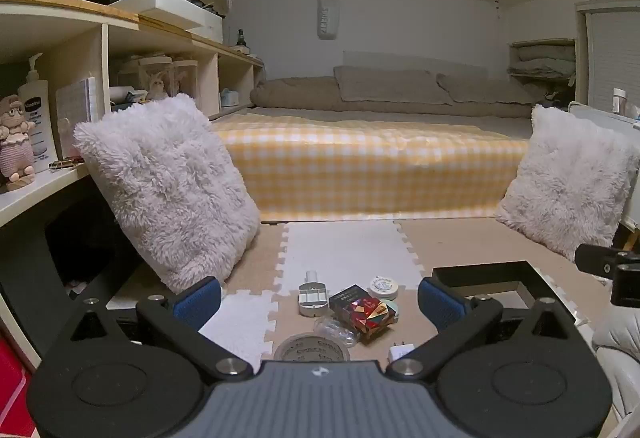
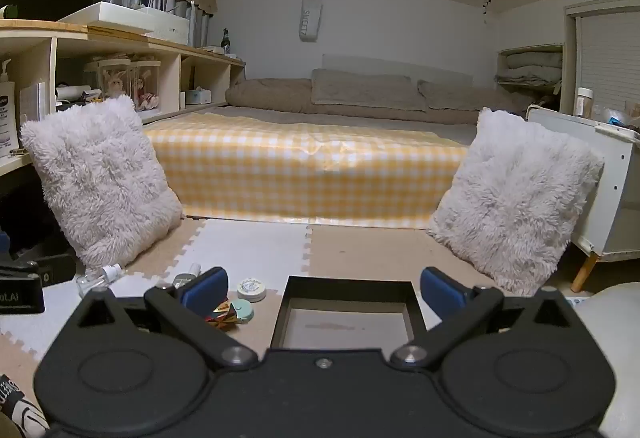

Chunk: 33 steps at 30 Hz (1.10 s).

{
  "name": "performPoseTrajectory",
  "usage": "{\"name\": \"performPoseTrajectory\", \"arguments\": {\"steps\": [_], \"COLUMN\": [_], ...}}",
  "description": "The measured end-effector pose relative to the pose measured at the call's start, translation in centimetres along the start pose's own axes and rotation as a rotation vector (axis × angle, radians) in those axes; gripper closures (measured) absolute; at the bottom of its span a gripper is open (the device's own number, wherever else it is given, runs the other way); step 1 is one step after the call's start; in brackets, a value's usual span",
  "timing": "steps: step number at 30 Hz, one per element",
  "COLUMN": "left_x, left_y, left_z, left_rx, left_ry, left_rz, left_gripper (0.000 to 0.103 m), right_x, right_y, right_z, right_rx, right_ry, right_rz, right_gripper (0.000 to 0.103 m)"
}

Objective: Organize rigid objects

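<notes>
while both grippers hover low over the foam mat, nothing is gripped:
left gripper (image 1: 320,302): jaws spread as wide as they go, blue pads (image 1: 198,301) well apart, empty; the clutter sits on the mat between and ahead of them.
right gripper (image 2: 322,292): jaws likewise fully spread, empty; the black tray (image 2: 282,312) lies between the fingers, on the mat.
clutter pile: colourful patterned box (image 1: 366,312) in the middle, white round tin (image 1: 384,286) just behind it, mint-green disc (image 1: 391,308) tucked against its right side.
white plastic holder (image 1: 313,296): just left of the box, open side up.
clear plastic piece (image 1: 336,332): in front of the box, touching it.
tape roll (image 1: 312,348): flat on the mat, nearest the left gripper body.
white charger plug (image 1: 401,352): right of the tape roll, apart from the pile.
clear spray bottle (image 2: 98,276): on its side, by the left fluffy pillow (image 2: 102,177).
tray contents: bare, pale bottom visible.
foam mat (image 1: 348,250): white and tan puzzle tiles, running up to the yellow checked bed cover (image 1: 360,165).
</notes>
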<state>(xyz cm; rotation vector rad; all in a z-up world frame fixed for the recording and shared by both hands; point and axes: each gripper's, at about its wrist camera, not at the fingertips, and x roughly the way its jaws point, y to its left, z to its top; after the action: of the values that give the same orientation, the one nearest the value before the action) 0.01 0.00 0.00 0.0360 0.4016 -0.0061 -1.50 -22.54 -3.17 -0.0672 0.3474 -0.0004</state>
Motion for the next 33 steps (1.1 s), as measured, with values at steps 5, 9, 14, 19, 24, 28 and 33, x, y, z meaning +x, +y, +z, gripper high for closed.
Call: {"name": "performPoseTrajectory", "arguments": {"steps": [5,9,14,19,24,28,33], "left_x": [0.0,0.0,0.0,0.0,0.0,0.0,0.0], "left_y": [0.0,0.0,0.0,0.0,0.0,0.0,0.0], "left_z": [0.0,0.0,0.0,0.0,0.0,0.0,0.0], "left_rx": [0.002,-0.002,0.003,0.001,0.001,0.001,0.0], "left_ry": [-0.001,0.0,0.0,0.0,0.002,0.005,0.006], "left_rz": [0.004,0.007,0.002,0.0,0.001,0.003,0.002], "left_gripper": [0.0,0.0,0.0,0.0,0.0,0.0,0.0], "right_x": [0.2,0.3,0.4,0.6,0.8,0.9,1.1], "right_y": [0.2,0.4,0.4,0.5,0.7,0.7,0.9], "right_z": [-0.1,-0.2,-0.3,-0.5,-0.5,-0.5,-0.6], "right_rx": [-0.002,-0.001,-0.002,-0.004,-0.005,-0.006,-0.007], "right_ry": [0.001,0.003,0.004,0.008,0.01,0.011,0.012], "right_rz": [-0.001,0.0,-0.001,-0.001,-0.002,-0.003,-0.002], "right_gripper": [0.0,0.0,0.0,0.0,0.0,0.0,0.0]}}
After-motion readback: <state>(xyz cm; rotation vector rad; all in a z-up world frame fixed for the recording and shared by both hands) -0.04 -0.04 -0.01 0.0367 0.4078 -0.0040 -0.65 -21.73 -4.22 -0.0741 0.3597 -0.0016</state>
